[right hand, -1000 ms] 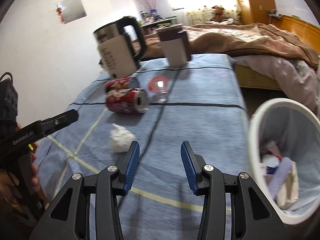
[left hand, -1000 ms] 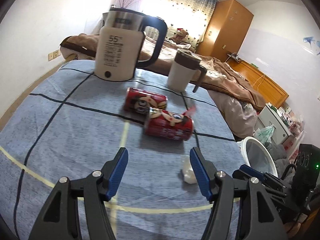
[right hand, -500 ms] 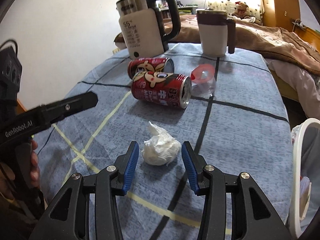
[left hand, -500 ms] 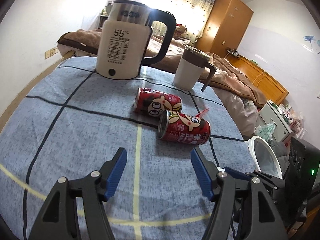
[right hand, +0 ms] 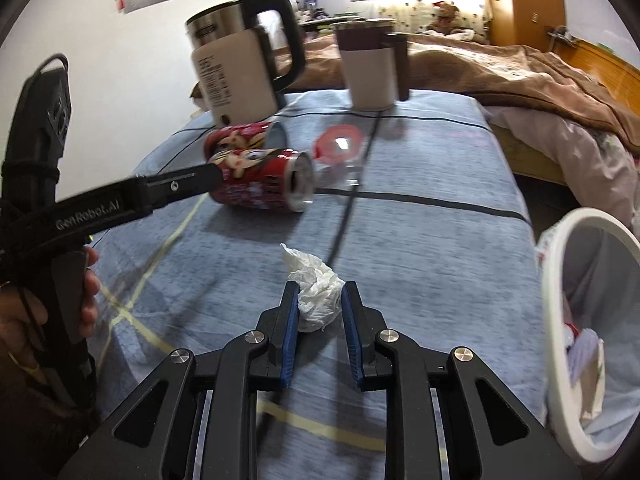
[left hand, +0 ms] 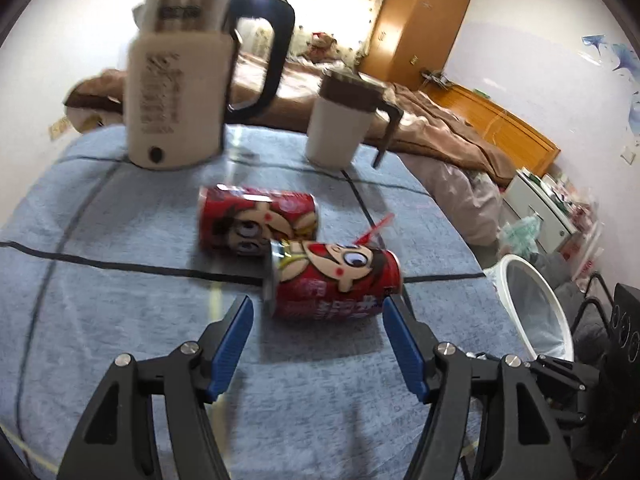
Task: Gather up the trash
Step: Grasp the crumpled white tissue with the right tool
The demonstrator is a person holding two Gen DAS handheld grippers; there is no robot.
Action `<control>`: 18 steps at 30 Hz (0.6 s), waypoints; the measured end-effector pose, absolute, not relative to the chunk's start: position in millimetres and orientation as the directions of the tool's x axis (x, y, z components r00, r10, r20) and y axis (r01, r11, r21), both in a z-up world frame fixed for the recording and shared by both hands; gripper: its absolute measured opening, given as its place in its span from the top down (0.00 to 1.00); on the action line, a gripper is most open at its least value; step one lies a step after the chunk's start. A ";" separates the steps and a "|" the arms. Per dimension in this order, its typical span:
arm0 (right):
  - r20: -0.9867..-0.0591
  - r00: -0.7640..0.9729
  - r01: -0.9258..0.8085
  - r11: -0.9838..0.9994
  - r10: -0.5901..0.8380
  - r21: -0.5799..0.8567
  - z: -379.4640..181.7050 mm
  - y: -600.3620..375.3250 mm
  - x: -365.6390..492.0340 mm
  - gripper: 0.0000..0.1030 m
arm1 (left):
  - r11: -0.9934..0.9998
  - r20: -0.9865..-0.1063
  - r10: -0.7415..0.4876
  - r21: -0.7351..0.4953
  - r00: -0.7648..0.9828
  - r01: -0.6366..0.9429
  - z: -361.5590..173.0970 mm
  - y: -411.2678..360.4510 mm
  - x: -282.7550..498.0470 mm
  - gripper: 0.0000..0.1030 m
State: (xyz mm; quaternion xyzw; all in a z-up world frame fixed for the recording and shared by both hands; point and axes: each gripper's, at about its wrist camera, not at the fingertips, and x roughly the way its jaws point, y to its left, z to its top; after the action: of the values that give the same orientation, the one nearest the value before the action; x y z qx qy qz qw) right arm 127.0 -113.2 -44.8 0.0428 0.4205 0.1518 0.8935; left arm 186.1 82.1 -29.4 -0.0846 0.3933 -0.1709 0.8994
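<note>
A crumpled white tissue (right hand: 314,276) lies on the blue checked tablecloth (right hand: 420,260). My right gripper (right hand: 320,288) has its jaws closing on it, and both blue pads press its sides. Two red cartoon cans lie on their sides further back: the near can (left hand: 336,280) and the far can (left hand: 256,222). My left gripper (left hand: 317,304) stands open with its tips at either end of the near can, apart from it. One of its fingers (right hand: 176,186) crosses in front of the cans in the right wrist view.
A white-rimmed trash bin (right hand: 588,213) with litter inside stands off the table's right edge. A kettle (left hand: 180,92) and a lidded mug (left hand: 340,124) stand at the back. A clear cup with a red lid (right hand: 340,148) lies behind the cans. A bed (left hand: 440,132) is beyond.
My right gripper came down over the tissue and closed its pads on it. My left gripper moved forward toward the near can, which now sits between its tips.
</note>
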 end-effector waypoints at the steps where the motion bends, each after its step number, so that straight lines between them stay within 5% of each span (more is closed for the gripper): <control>1: -0.738 0.603 -0.224 0.952 0.303 0.208 -44.8 -117.1 127.2 0.78 | 0.926 -0.684 -0.376 -0.293 0.625 0.236 -31.3 81.2 187.6 0.33; 10: -0.723 0.628 -0.174 0.958 0.287 0.230 -41.6 -141.3 118.0 0.78 | 0.883 -0.660 -0.470 -0.343 0.587 0.321 -29.5 57.4 176.7 0.33; 18: -0.720 0.629 -0.161 0.955 0.292 0.247 -42.0 -148.2 118.4 0.78 | 0.943 -0.666 -0.331 -0.238 0.669 0.231 -23.1 73.5 183.8 0.29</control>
State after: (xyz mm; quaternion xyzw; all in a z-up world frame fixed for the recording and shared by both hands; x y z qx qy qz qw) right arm 118.4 -148.2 -42.0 0.0798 0.4117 0.1261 0.8990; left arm 183.8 73.5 -23.1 -0.0667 0.3766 -0.1543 0.9110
